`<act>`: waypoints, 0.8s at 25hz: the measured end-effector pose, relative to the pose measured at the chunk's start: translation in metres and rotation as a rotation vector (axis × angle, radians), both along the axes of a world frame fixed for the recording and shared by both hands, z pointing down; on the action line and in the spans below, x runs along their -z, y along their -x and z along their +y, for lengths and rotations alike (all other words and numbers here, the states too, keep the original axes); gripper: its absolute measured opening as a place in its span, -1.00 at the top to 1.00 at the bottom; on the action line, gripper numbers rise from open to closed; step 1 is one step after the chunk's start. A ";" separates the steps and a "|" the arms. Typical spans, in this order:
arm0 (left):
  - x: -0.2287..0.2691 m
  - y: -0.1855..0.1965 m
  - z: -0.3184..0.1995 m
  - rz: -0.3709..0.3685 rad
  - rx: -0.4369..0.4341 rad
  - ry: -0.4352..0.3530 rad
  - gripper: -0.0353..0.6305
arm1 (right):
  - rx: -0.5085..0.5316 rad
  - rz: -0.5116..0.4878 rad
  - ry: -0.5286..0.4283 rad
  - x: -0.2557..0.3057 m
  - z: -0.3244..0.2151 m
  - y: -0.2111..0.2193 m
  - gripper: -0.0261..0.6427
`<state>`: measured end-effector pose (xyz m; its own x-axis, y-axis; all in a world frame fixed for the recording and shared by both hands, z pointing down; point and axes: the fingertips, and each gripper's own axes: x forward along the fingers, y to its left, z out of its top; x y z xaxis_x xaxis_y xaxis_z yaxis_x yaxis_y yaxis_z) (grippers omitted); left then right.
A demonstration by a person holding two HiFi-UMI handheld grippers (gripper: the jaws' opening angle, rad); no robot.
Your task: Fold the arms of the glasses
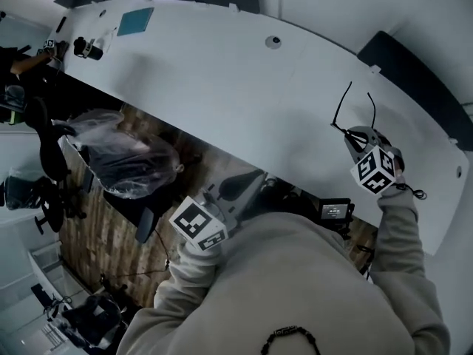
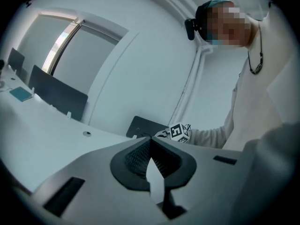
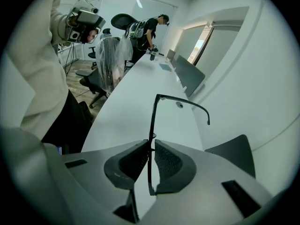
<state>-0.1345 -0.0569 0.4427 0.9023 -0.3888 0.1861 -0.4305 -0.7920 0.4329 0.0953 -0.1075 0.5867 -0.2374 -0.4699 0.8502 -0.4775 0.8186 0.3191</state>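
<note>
Right tool [image 3: 152, 146] clamps the glasses [image 3: 153, 118] frame, a grip the head view hides.

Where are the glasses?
On the right of the head view, the glasses are pinched in the jaws of the right gripper, over the right end of the white table, arms sticking out.

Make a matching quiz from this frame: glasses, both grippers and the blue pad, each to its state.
1. glasses
2. left gripper
3. right gripper
4. blue pad

A. shut, empty
B. lying flat on the table
C. arms unfolded
D. shut on the glasses

Pairs: 1-C, 2-A, 3-D, 4-B
</note>
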 end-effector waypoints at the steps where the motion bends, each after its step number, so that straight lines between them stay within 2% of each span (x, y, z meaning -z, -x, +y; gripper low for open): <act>1: 0.006 -0.005 -0.002 0.007 -0.018 -0.016 0.88 | -0.007 -0.003 -0.015 0.010 0.004 -0.002 0.74; 8: 0.041 -0.027 -0.020 0.042 -0.129 -0.131 0.88 | -0.039 -0.038 -0.150 0.092 0.026 0.003 0.74; 10: 0.048 -0.036 -0.022 0.053 -0.156 -0.153 0.88 | -0.036 -0.090 -0.198 0.116 0.033 0.009 0.74; 14: 0.060 -0.056 -0.027 0.092 -0.232 -0.196 0.88 | -0.079 -0.270 -0.277 0.157 0.044 0.015 0.74; 20: 0.087 -0.076 -0.032 0.125 -0.325 -0.260 0.88 | -0.106 -0.339 -0.340 0.194 0.065 0.018 0.74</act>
